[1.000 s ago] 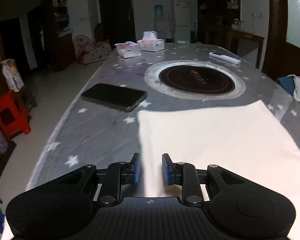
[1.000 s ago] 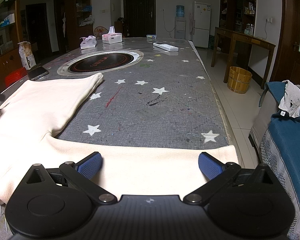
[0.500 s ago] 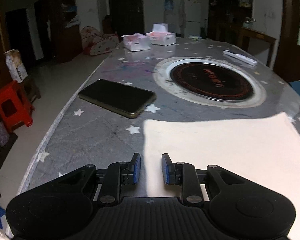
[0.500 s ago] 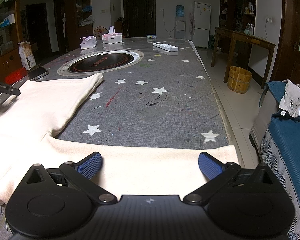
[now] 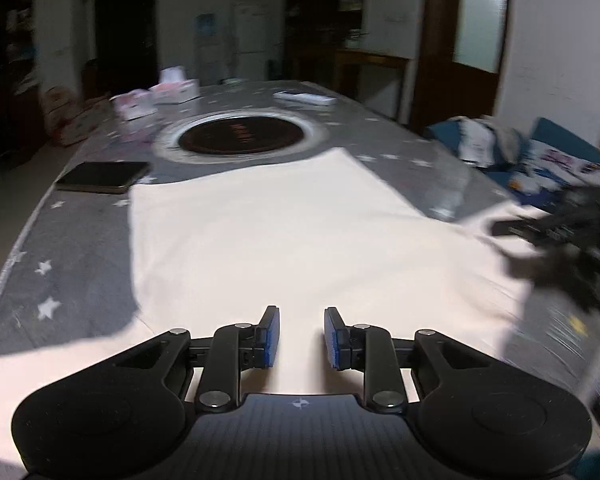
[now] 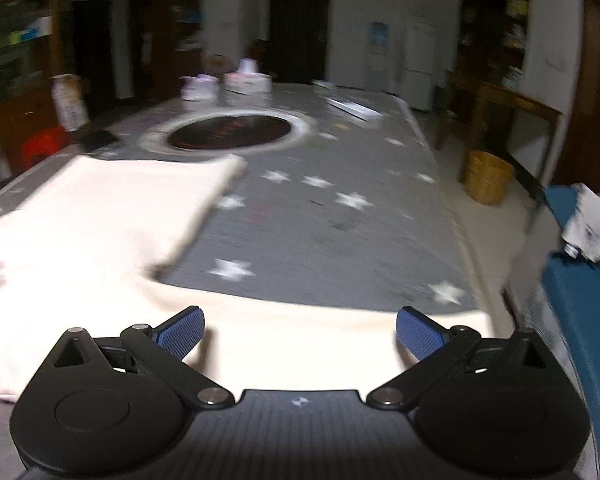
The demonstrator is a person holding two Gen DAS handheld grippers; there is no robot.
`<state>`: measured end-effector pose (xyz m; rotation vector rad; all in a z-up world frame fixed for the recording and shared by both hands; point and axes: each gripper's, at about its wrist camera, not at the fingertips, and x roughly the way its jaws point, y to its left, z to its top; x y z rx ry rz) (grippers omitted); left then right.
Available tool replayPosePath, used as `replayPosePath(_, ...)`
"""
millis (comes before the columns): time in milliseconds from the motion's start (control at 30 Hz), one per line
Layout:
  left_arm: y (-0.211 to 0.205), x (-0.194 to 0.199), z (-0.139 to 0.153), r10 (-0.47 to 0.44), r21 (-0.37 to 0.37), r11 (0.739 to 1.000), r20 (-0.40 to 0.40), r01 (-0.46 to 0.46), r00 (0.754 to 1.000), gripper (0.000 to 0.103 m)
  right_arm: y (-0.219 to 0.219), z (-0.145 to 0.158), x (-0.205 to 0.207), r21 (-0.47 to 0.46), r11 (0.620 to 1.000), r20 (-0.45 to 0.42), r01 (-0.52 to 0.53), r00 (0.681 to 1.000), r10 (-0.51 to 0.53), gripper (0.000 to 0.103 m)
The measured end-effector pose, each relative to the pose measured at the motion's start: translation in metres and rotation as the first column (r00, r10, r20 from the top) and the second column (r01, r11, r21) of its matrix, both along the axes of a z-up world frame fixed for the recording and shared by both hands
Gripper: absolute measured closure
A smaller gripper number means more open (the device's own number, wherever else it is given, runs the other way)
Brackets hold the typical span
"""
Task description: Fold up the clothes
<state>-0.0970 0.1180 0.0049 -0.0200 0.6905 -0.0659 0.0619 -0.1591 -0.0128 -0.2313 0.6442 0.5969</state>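
In the left wrist view, the left hand-held gripper (image 5: 299, 337) hangs over the cream shirt (image 5: 284, 236) spread flat on the table (image 5: 80, 276), its jaws a little apart, grasping nothing. In the right wrist view, the right hand-held gripper (image 6: 299, 330) gapes wide over the sleeve (image 6: 320, 332); pinch the cuff edge before lifting.

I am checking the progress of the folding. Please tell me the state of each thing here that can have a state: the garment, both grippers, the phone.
cream garment: spread flat on the table, not yet folded, one sleeve out to the side
left gripper: jaws narrowly apart, nothing between the pads
right gripper: jaws wide open over the sleeve, empty
phone: lying flat, screen dark
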Motion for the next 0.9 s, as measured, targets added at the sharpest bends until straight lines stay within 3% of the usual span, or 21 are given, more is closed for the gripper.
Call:
replayPosePath(100, -0.018, -0.017, 0.002, -0.082, 0.022, 0.996, 0.013, 0.082, 0.997, 0.074, 0.021, 0.012, -0.022, 0.021, 0.992, -0.004, -0.128, 0.992, 0.128, 0.000)
replayPosePath(233, -0.038, -0.029, 0.001, -0.187, 0.116, 0.977, 0.044, 0.181, 0.981, 0.073, 0.046, 0.024, -0.051, 0.034, 0.960, 0.014, -0.279, 0.960, 0.278, 0.000)
replayPosePath(400, -0.046, -0.026, -0.005, -0.241, 0.181, 0.956, 0.037, 0.231, 0.970, 0.072, 0.062, 0.031, -0.072, 0.023, 0.923, 0.019, -0.383, 0.924, 0.383, 0.000)
replayPosePath(500, -0.050, -0.023, -0.011, -0.257, 0.218, 0.945, 0.032, 0.244, 0.966, 0.077, 0.067, 0.030, -0.080, 0.013, 0.910, 0.011, -0.414, 0.910, 0.414, 0.000)
replayPosePath(533, -0.051, -0.023, -0.012, -0.264, 0.219, 0.943, 0.030, 0.252, 0.964, 0.091, 0.068, 0.030, -0.081, 0.008, 0.908, 0.011, -0.420, 0.908, 0.420, 0.000)
replayPosePath(567, -0.052, -0.022, -0.013, -0.272, 0.217, 0.941, 0.029, 0.259, 0.962, 0.098, 0.069, 0.029, -0.083, 0.004, 0.905, 0.010, -0.425, 0.905, 0.425, 0.001)
replayPosePath(800, -0.047, -0.039, -0.001, -0.312, 0.177, 0.939, 0.074, 0.295, 0.947, 0.101, 0.067, 0.035, -0.077, 0.021, 0.912, 0.021, -0.410, 0.912, 0.410, 0.004)
replayPosePath(900, -0.047, -0.037, -0.009, -0.310, 0.168, 0.939, 0.037, 0.300, 0.950, 0.101, 0.070, 0.030, -0.066, 0.041, 0.920, 0.002, -0.389, 0.921, 0.389, 0.008)
